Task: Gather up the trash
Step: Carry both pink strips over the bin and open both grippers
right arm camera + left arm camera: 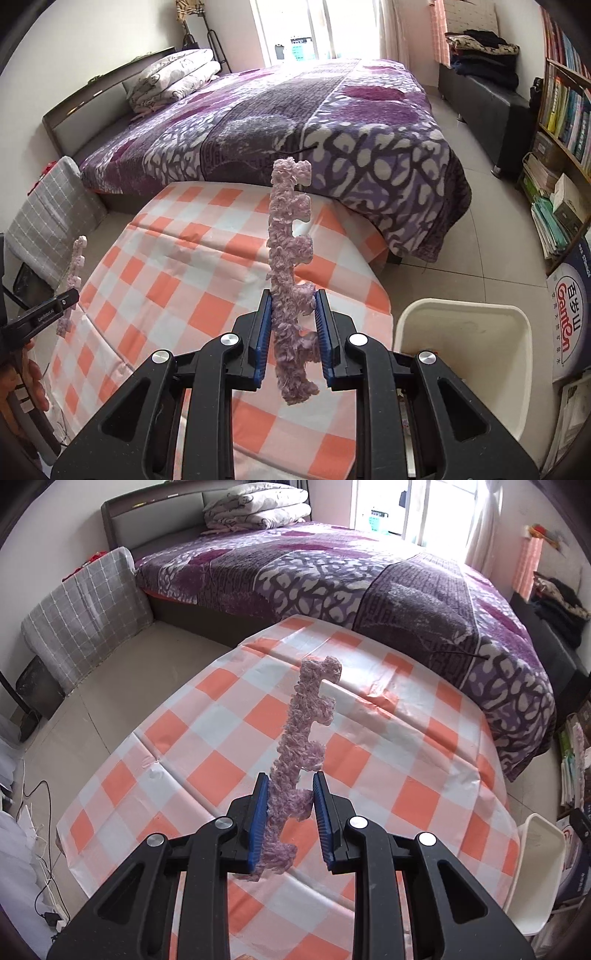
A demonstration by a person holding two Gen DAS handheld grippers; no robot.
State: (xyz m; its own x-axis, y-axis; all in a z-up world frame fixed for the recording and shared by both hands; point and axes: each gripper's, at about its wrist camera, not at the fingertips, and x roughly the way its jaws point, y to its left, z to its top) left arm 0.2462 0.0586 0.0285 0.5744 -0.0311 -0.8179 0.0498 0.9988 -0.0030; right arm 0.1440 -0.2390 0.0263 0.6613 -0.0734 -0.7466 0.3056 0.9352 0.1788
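Currently mid-carry: left gripper (289, 794) and right gripper (292, 308) each clamp a notched purple foam strip (299, 746) (290, 236), standing ahead of the fingers above the checked tablecloth (229, 716). Next, judged: swing to the white bin (465, 332), low right of the right gripper, and release. Bin interior partly cut off; contents indiscernible.

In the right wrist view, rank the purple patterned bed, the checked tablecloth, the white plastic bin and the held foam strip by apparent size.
1. Purple patterned bed
2. Orange-and-white checked tablecloth; nearer, so unsure against the bed
3. White plastic bin
4. Jagged lilac foam strip
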